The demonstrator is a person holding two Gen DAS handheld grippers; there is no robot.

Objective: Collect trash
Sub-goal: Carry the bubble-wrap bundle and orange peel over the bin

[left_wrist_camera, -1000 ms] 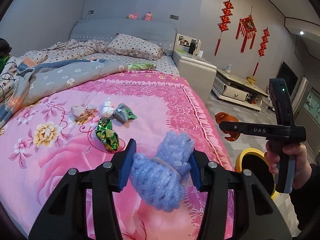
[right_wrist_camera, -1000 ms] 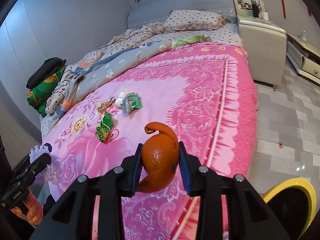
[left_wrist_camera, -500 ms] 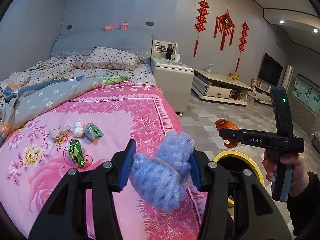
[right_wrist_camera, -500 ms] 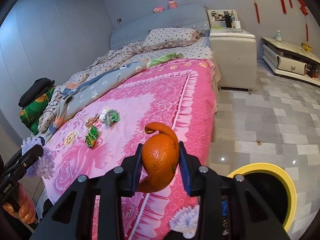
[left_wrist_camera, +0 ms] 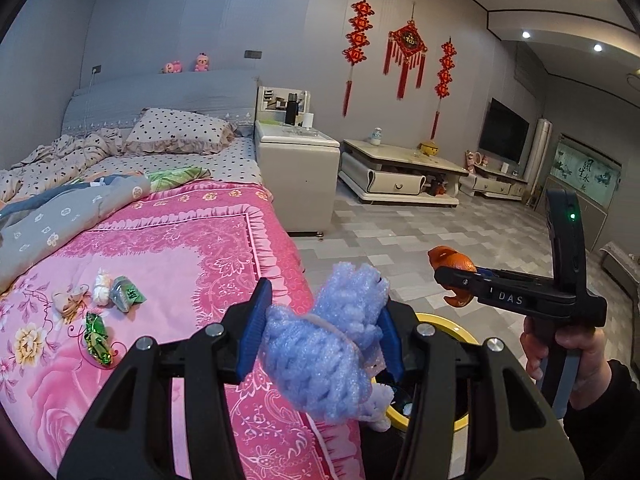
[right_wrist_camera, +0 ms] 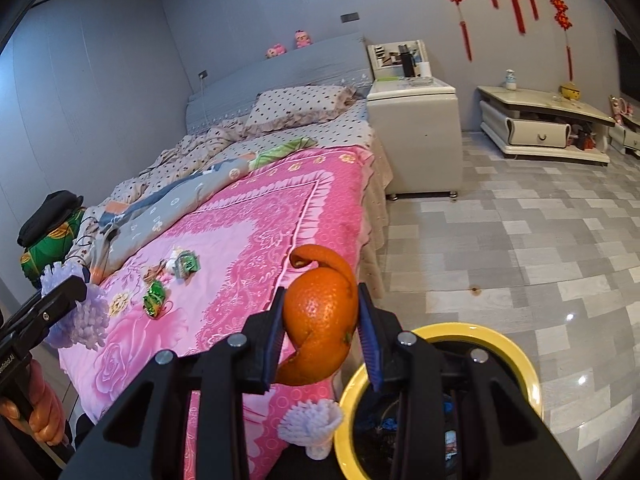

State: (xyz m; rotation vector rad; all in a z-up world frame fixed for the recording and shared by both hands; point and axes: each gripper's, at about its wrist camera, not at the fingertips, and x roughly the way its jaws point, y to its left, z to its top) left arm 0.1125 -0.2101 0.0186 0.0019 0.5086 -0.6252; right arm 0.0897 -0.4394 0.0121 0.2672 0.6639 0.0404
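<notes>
**Both loads swing off the bed toward the bin**

A second ago both grippers hung over the pink bedspread; now they've carried out past its edge. The right gripper, jaws pinching the orange peel, sits just over the yellow-rimmed bin. The left gripper, jaws clamped on the purple foam net, is nearing the rim too. Drops look imminent. Wrappers remain on the bed, so more trips look likely.
</notes>
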